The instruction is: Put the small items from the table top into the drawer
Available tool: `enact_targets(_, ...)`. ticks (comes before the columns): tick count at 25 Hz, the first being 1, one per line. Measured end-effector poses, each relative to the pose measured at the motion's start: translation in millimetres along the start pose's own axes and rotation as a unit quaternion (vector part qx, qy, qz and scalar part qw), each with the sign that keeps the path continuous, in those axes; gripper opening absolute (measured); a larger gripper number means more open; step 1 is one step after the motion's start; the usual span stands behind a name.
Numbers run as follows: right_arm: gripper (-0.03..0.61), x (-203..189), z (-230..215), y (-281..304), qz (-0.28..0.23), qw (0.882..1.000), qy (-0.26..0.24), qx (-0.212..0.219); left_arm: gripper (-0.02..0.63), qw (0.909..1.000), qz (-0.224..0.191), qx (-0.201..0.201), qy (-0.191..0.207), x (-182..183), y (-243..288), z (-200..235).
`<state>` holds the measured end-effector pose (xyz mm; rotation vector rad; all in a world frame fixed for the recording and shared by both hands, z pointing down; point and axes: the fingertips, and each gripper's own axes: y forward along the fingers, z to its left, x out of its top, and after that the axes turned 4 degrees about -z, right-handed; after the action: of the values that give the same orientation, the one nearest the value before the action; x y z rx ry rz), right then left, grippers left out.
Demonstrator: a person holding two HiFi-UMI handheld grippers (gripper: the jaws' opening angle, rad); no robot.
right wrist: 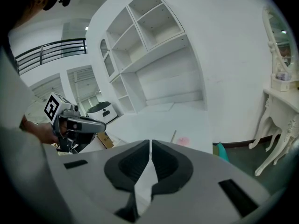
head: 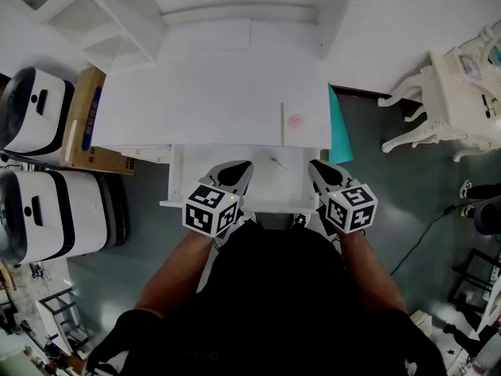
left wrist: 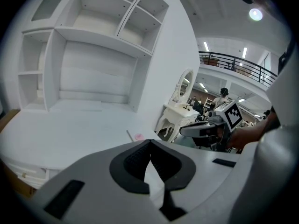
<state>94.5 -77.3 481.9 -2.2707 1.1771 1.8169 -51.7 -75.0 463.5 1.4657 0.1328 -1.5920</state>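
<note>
Head view: small round pink item beside thin white stick.

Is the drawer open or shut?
Open. The drawer juts out from under the table top, its white inside showing.

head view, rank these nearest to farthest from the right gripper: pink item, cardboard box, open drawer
1. Open drawer: closest, right by the right gripper.
2. Pink item: ahead on the desk top, right side.
3. Cardboard box: far left, beside the desk.
</note>
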Motion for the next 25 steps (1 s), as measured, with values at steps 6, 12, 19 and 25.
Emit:
enact_targets(6,0.034,-0.6,-1.9,-1.5,0.001,1.0,0.004,0.001,0.011,1.0,0.001,-0.001,0.002,0.8,2.4,-3.6)
enact_targets(12,0.034,-4.0,-3.2,-1.6,0.005,1.0,0.009,0.001,0.009,0.9999,0.001,0.004,0.013,0.3,2.2,-4.9)
enact_targets(19,0.034,-7.4,-5.0,-0.4,0.008,1.0,0.009,0.001,0.011,1.0,-0.009,-0.001,-0.004,1.5,3.8,-6.4)
enact_targets(25,0.034,-9.1,-5.4,3.6,0.013,1.0,0.001,0.001,0.011,1.0,0.003,0.003,-0.001,-3.4,4.3,-4.5)
